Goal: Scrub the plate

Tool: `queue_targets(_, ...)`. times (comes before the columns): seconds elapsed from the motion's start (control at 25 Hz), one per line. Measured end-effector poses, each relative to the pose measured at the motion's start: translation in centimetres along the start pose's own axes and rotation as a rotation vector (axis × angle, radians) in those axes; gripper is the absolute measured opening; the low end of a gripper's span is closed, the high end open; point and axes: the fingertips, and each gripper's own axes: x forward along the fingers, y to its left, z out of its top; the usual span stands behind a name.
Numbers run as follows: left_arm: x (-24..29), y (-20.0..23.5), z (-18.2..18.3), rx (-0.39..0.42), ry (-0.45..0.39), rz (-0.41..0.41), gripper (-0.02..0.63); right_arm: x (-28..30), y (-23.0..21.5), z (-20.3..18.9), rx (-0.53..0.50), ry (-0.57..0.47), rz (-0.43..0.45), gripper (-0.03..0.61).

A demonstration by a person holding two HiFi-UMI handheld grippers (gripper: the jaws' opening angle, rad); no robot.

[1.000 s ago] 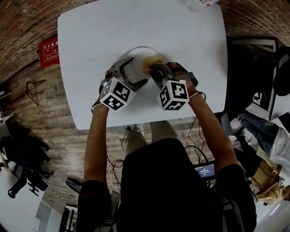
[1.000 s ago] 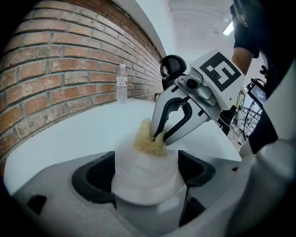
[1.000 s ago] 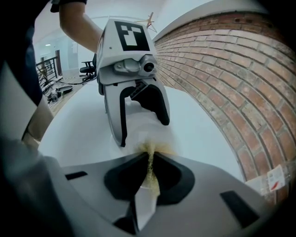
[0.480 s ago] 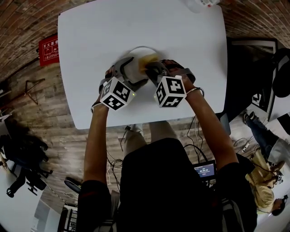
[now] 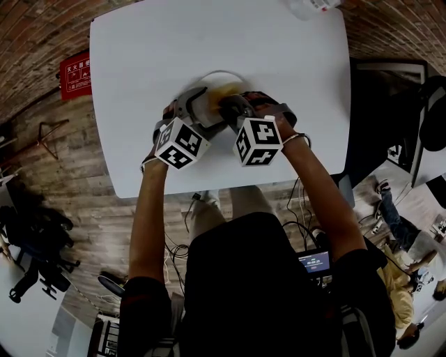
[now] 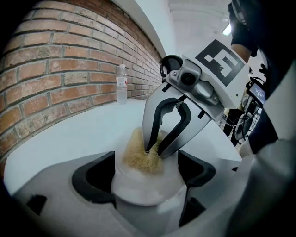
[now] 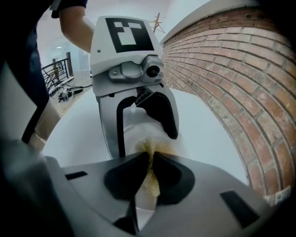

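Observation:
A white plate (image 5: 210, 80) lies on the white table (image 5: 139, 49). My left gripper (image 5: 201, 108) grips the plate's near left rim; in the left gripper view the plate (image 6: 138, 192) fills the space between the two black pads. My right gripper (image 5: 227, 104) is shut on a beige scrubber (image 5: 226, 90) pressed against the plate's surface. In the right gripper view the scrubber (image 7: 151, 185) is pinched between the jaws, with the plate (image 7: 138, 132) and the left gripper (image 7: 141, 136) just beyond. The left gripper view shows the scrubber (image 6: 138, 155) under the right gripper (image 6: 155, 149).
A clear water bottle (image 6: 121, 83) stands at the table's far edge near the brick wall (image 6: 55, 69); it also shows at the top of the head view as the bottle (image 5: 306, 7). A red sign (image 5: 75, 77) sits left of the table.
My right gripper has slid left across the plate with the scrubber, closer to the left gripper. The left gripper and plate have stayed in place.

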Motion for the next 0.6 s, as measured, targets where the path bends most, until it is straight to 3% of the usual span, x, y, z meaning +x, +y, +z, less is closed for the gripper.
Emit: queue_targets(0.6,0.12,-0.09,0.07,0.004,-0.001,-0.001,0.408,0.21,0.23,0.51,-0.022,-0.013,0.024,0.046)
